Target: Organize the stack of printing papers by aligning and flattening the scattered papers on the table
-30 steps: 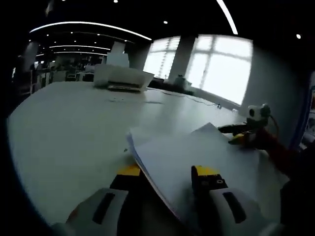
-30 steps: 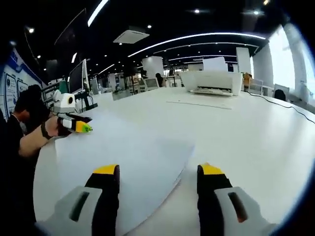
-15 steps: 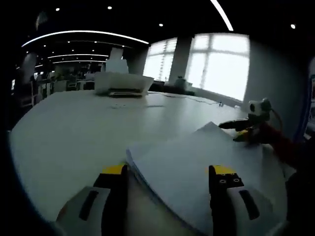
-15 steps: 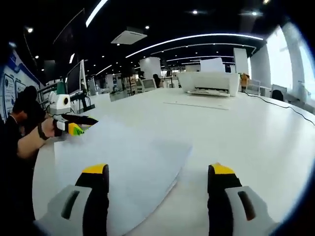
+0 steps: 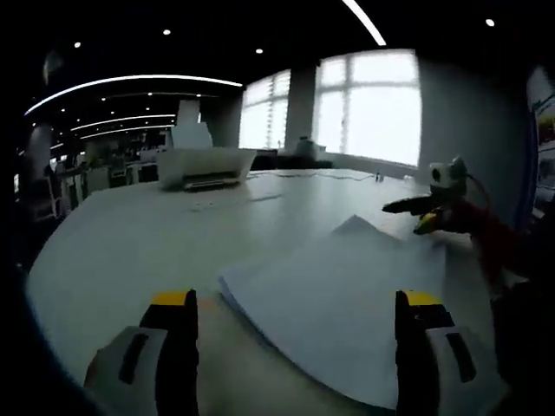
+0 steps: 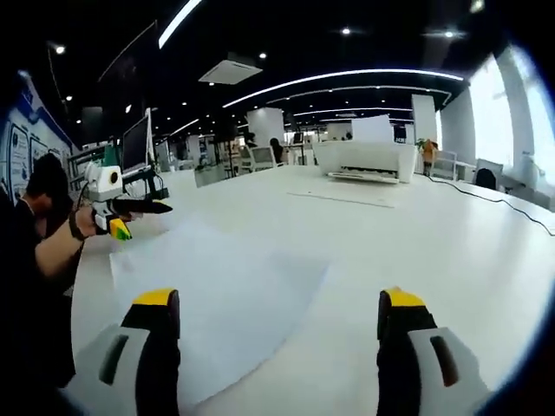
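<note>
A stack of white printing papers (image 5: 338,290) lies on the white table (image 5: 121,234), its sheets fanned a little at the near corner. My left gripper (image 5: 296,299) is open wide, just short of that corner, holding nothing. My right gripper (image 5: 403,218) hovers open over the far corner of the stack. From the other side, the same papers (image 6: 217,282) spread ahead of my right gripper (image 6: 277,296), whose jaws stand wide apart and hold nothing. A person's hand holds the left gripper (image 6: 143,219) open above the stack's far left corner.
A white printer (image 5: 204,165) stands at the back of the table, also visible as the printer (image 6: 364,160) with a loose sheet (image 6: 347,197) lying in front of it. A cable (image 6: 494,204) runs along the table's right side. Office desks and monitors stand beyond.
Both pairs of jaws have spread wider. My left gripper has drawn back from the stack's corner, which had lain between its jaws. Each gripper now sits a little higher off the paper.
</note>
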### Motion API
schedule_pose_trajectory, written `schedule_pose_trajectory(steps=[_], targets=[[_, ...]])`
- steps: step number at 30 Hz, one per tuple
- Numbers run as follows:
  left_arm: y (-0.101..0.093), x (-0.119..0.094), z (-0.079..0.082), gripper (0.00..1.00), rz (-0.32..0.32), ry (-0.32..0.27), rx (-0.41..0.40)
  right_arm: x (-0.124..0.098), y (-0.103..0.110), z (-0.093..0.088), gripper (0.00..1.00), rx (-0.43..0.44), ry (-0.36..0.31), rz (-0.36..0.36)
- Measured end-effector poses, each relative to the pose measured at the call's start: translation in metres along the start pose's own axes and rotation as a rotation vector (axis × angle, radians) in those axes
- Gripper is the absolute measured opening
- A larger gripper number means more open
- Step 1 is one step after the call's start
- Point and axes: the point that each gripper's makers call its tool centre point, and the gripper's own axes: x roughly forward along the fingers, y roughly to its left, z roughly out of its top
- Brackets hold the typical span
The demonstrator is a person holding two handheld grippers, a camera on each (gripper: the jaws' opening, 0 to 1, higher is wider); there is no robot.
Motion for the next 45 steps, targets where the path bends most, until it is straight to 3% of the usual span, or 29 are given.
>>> schedule_pose_trajectory(steps=[5, 12, 16, 19, 45], targets=[[-0.003, -0.011, 0.007, 0.97, 0.024, -0.016, 0.007, -0.017, 0.004, 0.007, 0.9, 0.013, -0.025, -0.009], [0.006, -0.026, 0.013, 0.97, 0.048, -0.028, 0.015, -0.038, 0.012, 0.024, 0.9, -0.002, -0.065, -0.008], [0.004, -0.034, 0.015, 0.97, 0.06, -0.031, 0.033, -0.046, 0.006, 0.031, 0.9, -0.011, -0.077, -0.015], [0.005, -0.039, 0.015, 0.97, 0.07, -0.037, 0.032, -0.046, 0.008, 0.03, 0.9, -0.006, -0.078, -0.016], [-0.016, -0.11, 0.028, 0.97, 0.148, -0.063, 0.064, -0.121, 0.028, 0.036, 0.9, -0.035, -0.104, -0.058]])
